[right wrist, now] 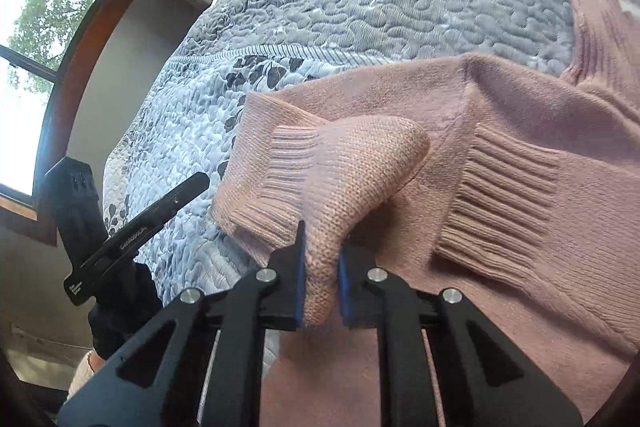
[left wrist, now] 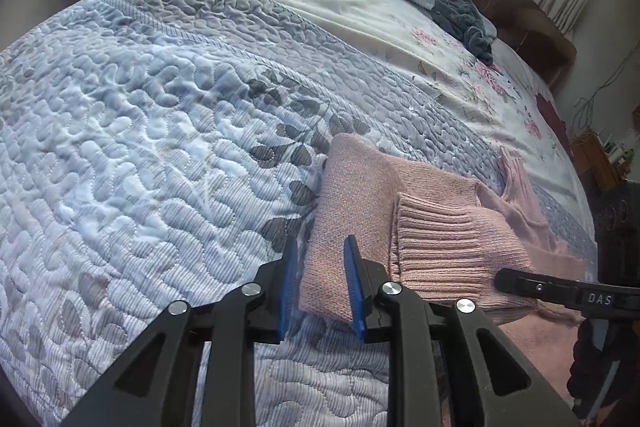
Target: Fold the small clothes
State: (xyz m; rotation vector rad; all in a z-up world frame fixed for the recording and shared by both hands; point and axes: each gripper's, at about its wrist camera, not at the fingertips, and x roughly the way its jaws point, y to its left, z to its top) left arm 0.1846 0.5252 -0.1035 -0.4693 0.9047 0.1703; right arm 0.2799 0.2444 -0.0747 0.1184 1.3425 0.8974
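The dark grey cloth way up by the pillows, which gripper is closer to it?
Neither is close. The left gripper sees the dark grey cloth far up the bed; the right gripper view doesn't show it.

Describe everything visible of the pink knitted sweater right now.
The pink knitted sweater lies on the grey-blue quilted bedspread, both sleeves folded across its body, ribbed cuffs showing. The right gripper pinches one sleeve's fold, lifting it. The left gripper straddles the folded edge, jaws apart.
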